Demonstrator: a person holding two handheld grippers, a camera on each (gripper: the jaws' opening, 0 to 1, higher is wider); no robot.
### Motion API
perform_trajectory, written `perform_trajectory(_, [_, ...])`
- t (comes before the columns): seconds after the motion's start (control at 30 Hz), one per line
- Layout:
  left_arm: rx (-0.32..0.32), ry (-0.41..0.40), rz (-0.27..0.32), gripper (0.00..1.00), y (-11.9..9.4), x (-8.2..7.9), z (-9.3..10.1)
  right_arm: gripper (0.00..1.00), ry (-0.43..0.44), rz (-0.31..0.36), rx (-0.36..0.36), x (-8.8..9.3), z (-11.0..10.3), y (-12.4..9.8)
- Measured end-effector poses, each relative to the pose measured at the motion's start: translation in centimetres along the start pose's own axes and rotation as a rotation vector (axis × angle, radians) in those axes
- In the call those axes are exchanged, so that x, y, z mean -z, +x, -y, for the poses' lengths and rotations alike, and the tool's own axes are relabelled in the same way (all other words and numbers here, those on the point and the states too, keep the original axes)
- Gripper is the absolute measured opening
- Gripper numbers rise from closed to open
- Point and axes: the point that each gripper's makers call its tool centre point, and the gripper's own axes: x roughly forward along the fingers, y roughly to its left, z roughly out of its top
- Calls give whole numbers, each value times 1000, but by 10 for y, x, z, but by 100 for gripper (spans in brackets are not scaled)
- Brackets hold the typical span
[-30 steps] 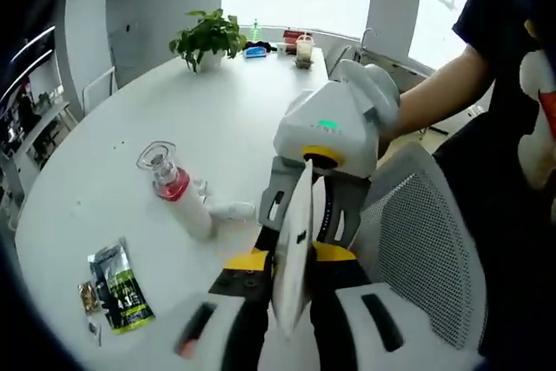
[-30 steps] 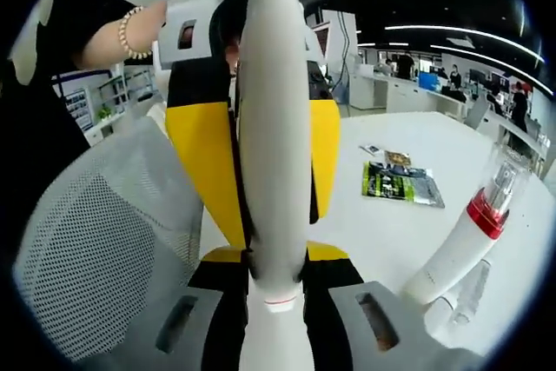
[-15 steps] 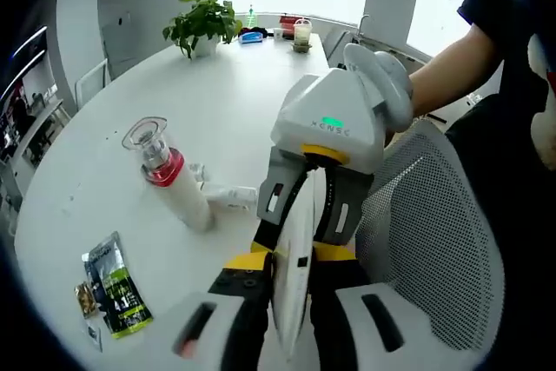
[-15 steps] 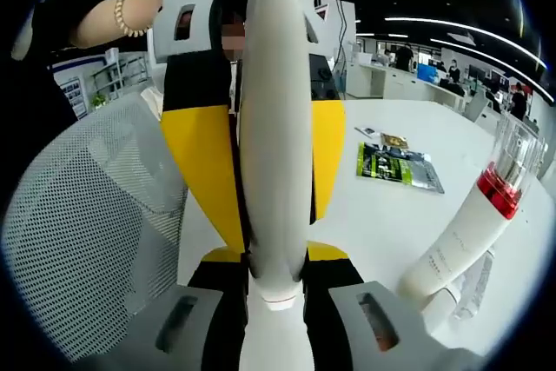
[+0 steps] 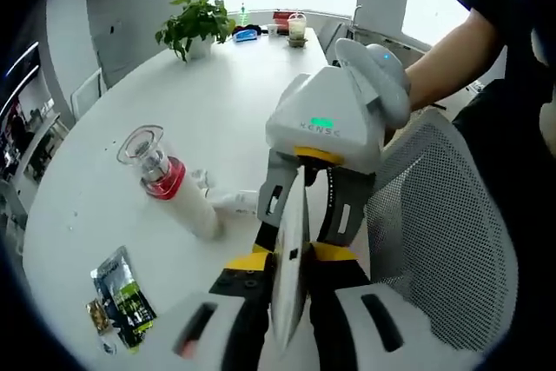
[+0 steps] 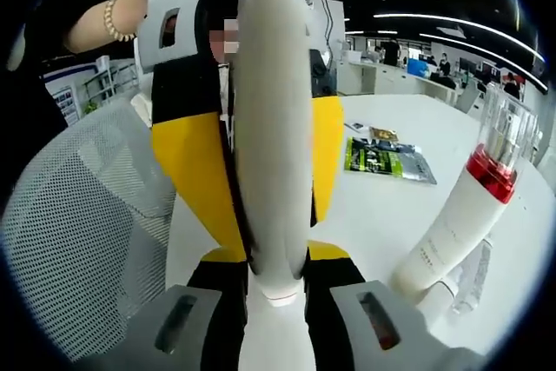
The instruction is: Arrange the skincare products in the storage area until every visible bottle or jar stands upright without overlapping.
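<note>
In the left gripper view, off to the left of our left gripper (image 5: 289,301) there's a green sachet (image 5: 128,300) lying flat on the white table (image 5: 234,93). A bit closer in stands a white bottle (image 5: 178,197) with a red collar and clear cap, upright, with a small tube (image 5: 233,202) lying on its side just behind it. A potted plant (image 5: 195,28) sits way off at the far end. Both claws are clamped on the same white tube (image 5: 292,267), one from each end, and it stands edge-on between our jaws with the right gripper (image 5: 300,206) facing us. A mesh chair back (image 5: 443,232) is off to the right.

In the right gripper view, the chair (image 6: 78,241) is left of the right gripper (image 6: 276,280), the tube (image 6: 274,128) runs up the middle, and the sachet (image 6: 387,158) and bottle (image 6: 456,223) are to the right.
</note>
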Motion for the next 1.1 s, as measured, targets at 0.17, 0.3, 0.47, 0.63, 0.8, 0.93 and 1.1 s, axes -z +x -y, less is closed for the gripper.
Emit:
perform_trajectory(0.17, [-12,25,4,16,0,1,-10,25,11,6,31,-1,11,-1])
perform_trajectory(0.3, [-17,35,1,16,0,1,-19,34,38,7,67,3,18,-10])
perform_trajectory(0.47, [-34,47,8,16,1,0,-33,37,68,-6,102,14,20,-24])
perform_trajectory(0.63, [-43,63,13,16,2,-2,-50,44,96,-12,129,22,16,-37])
perform_trajectory(0.8, [-51,67,13,16,3,-4,-64,49,119,-21,161,29,16,-45])
perform_trajectory(0.93, [-57,71,15,16,3,-4,-79,52,141,-14,185,29,18,-50])
perform_trajectory(1.1, [-73,73,22,16,5,-8,-93,52,158,4,205,27,21,-57])
